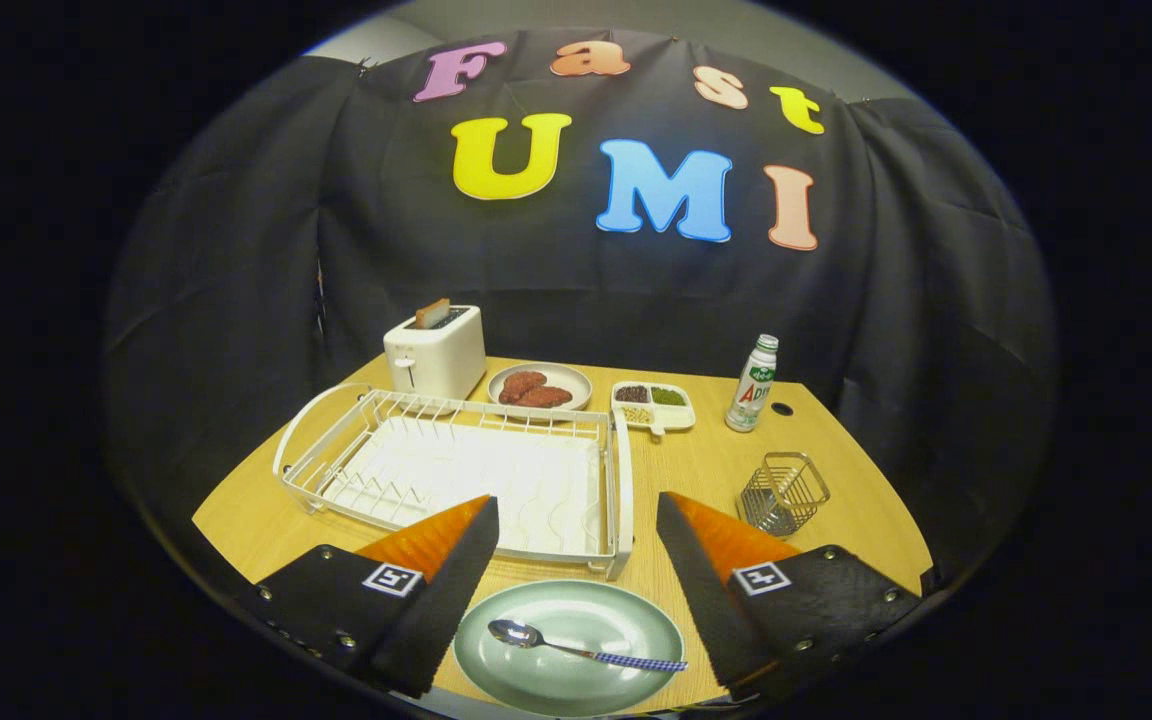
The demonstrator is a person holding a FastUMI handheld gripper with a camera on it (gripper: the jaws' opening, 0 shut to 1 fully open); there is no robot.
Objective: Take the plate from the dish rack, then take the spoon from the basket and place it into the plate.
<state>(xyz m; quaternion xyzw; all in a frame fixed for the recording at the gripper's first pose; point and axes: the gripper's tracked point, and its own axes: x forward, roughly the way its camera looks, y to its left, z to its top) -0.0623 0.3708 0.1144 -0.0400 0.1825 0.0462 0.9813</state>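
Between my two fingers, down at the near edge of the table (696, 470), sits the green plate (626, 670) with the spoon (576, 647) lying in it. My gripper (576, 520) is spread wide and holds nothing — both fingers stand apart from the plate, one to each side of it and above it. The spoon's long axis runs across my line of reach: its bowl lies toward my left finger, its checked handle points toward my right finger and reaches the plate's rim there.

Just beyond my fingertips is the white dish rack (456, 470), with no plate left in its slots, and off to the right, past my right finger, stands the wire basket (784, 492), which looks bare of cutlery. Judging by that, both parts of the job look done — plate out, spoon in it. Any further move would only be pulling straight back, keeping the fingers wide of the rim.
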